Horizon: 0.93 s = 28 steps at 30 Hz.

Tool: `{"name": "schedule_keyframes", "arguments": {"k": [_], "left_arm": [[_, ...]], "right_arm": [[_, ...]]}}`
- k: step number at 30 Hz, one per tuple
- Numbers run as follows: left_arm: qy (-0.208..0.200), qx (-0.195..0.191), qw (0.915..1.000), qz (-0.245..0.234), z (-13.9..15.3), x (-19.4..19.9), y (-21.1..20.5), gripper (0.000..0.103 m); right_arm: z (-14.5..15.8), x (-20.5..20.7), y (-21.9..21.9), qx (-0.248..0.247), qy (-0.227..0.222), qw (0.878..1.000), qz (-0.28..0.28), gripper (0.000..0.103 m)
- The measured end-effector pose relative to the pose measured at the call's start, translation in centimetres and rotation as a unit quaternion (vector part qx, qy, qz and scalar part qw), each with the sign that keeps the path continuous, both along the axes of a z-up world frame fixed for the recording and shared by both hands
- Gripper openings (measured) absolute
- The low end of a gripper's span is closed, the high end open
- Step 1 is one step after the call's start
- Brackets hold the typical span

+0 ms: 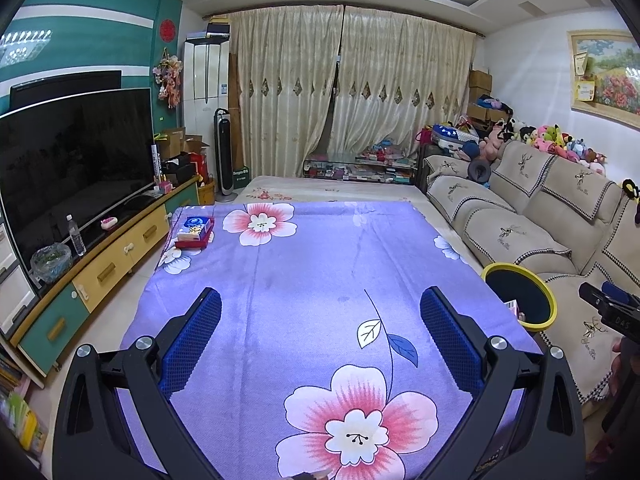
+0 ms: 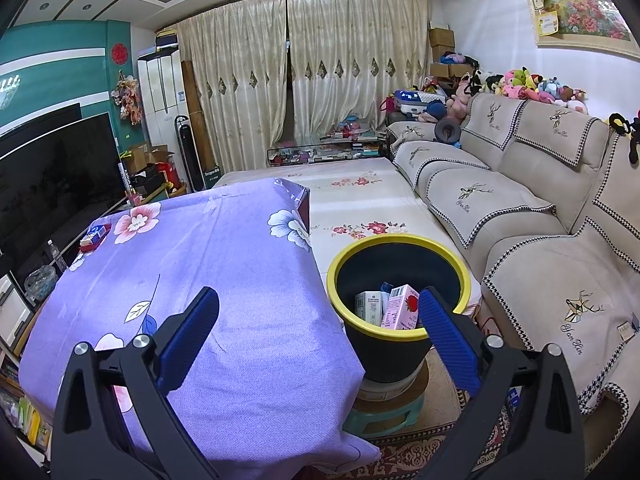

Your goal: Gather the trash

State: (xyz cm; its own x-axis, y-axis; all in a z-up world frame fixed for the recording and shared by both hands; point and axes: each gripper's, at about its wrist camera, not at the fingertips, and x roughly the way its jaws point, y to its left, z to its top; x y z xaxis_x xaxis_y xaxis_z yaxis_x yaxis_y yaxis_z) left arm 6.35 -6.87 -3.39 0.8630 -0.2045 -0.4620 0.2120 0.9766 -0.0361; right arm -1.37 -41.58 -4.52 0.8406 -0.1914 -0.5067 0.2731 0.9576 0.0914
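A dark trash bin with a yellow rim [image 2: 400, 242] stands right of the table on a stool; it also shows in the left wrist view [image 1: 550, 300]. Inside it lie a pink carton [image 2: 400, 307] and a white carton [image 2: 370, 306]. My right gripper [image 2: 318, 304] is open and empty, near the table's right edge beside the bin. My left gripper [image 1: 320, 304] is open and empty above the purple flowered tablecloth [image 1: 320, 248]. A small stack of boxes on a red tray [image 1: 195, 232] sits at the table's far left corner, also seen in the right wrist view [image 2: 95, 236].
A beige sofa [image 2: 520, 208] runs along the right. A TV [image 1: 72, 160] on a low cabinet [image 1: 120, 252] with a water bottle [image 1: 76, 236] lies left. The other gripper's body [image 1: 612, 312] shows at the right edge of the left wrist view. A green stool [image 2: 384, 412] supports the bin.
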Motion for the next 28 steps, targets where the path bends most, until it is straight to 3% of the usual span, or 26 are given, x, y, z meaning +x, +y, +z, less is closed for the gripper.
{"name": "schedule_keyframes", "arguments": {"k": [20,25,28], "left_arm": [[0.012,-0.016,0.9997,-0.012,-0.5,1.3,0.1,0.098],[0.053,-0.016,0.9985,0.002,-1.5,6.2,1.4,0.098],[0.099,-0.014,0.9940,0.045,-3.8,12.3,2.9,0.098]], "right_arm": [[-1.1,0.1,0.4,0.002,0.007,1.000,0.003,0.095],[-0.2,2.3,1.2,-0.017,0.011,0.999,0.029,0.096],[0.3,6.1,2.2,-0.014,0.017,0.998,0.063,0.096]]}}
